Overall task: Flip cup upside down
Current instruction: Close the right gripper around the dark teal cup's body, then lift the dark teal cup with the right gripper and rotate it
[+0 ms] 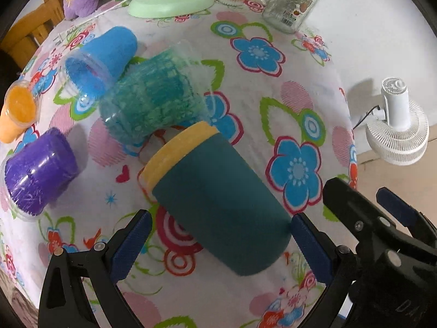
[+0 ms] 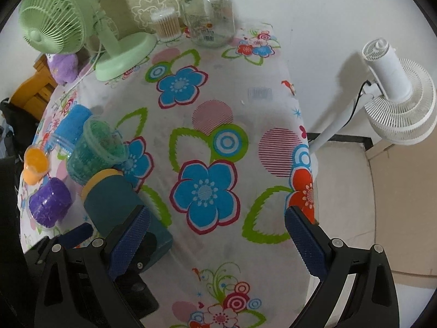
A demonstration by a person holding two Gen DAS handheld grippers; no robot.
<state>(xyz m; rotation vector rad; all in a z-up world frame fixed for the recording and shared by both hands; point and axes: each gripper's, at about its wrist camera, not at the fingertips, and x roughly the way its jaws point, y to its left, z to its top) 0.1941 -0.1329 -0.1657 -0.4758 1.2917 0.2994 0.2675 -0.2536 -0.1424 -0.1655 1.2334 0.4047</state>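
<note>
Glass jar (image 1: pixel 293 6) label, print unreadable

Even, fairly bright indoor light; soft shadows fall beside the white fan (image 2: pixel 393 90) on the wall. Strong fisheye bending curves the table (image 2: pixel 240 104) edges, with black vignette corners. Slight blur and compression smear throughout.

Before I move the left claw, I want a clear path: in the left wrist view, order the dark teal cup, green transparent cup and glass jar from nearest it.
1. Dark teal cup, between the fingers.
2. Green transparent cup, behind, left.
3. Glass jar, far edge, right.
</note>
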